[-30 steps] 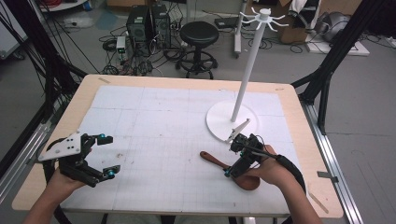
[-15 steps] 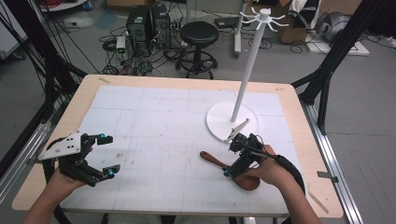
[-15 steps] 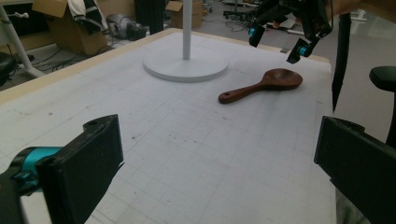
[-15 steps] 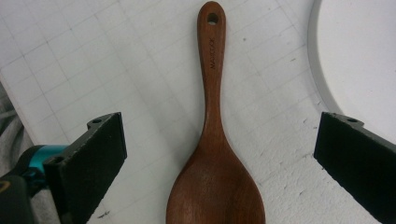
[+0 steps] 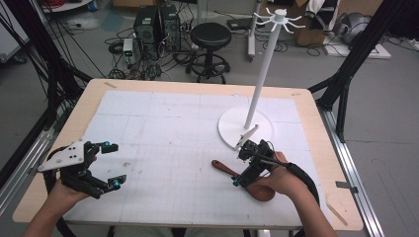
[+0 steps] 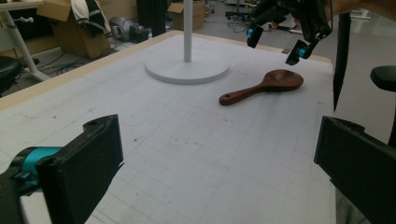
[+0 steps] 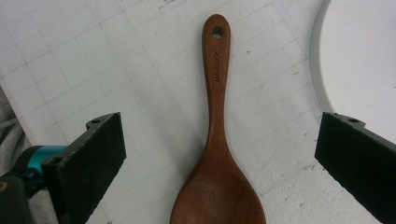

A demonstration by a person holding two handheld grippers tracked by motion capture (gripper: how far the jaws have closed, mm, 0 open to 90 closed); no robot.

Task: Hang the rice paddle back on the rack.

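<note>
Right hand-held gripper (image 7: 219,154) hangs wide open, empty, over the spoon (image 7: 217,140) lying flat on the worktop (image 5: 163,123) near the stand base (image 5: 245,127). Handle axis runs between my jaws, pointing away. Left hand-held gripper (image 5: 101,165) open, empty, well apart.

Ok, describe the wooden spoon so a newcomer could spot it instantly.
Find the white stand with its tall pole on the gridded mat's right half. Just in front of its round base lies the wooden spoon, under the open right hand-held gripper. It is the mat's one dark brown object, its handle end pierced.

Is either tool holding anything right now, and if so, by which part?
Nothing is held. The right tool hangs open above the wooden spoon; the left tool is open too.
</note>
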